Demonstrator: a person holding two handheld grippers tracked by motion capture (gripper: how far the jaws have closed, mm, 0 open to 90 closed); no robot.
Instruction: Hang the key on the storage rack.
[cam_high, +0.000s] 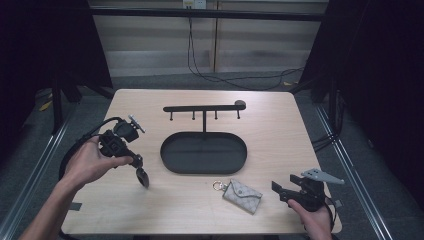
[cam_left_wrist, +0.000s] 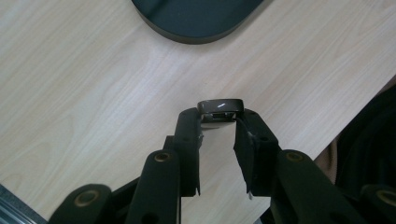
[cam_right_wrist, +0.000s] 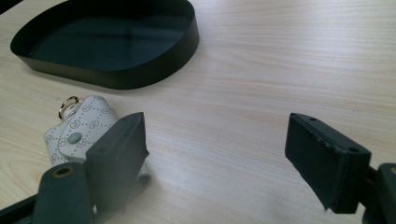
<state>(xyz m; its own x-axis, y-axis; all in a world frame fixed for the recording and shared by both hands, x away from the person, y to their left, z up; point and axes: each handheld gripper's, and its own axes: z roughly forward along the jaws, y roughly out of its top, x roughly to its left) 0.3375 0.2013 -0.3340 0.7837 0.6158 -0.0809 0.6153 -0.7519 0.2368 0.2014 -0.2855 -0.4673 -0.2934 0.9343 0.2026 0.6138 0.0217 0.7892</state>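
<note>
In the left of the high view, the left gripper (cam_high: 141, 176) pinches a small dark flat glossy fob (cam_left_wrist: 221, 108) edgewise at its jaw tips, lifted clear of the pale wooden table (cam_high: 150, 210), likely bound for the black oval metal tray (cam_high: 203, 152). At lower right, the right gripper (cam_right_wrist: 217, 158) waits, jaws wide and empty, just beside the beige patterned key pouch (cam_high: 242, 195), seemingly ready to take it.
</note>
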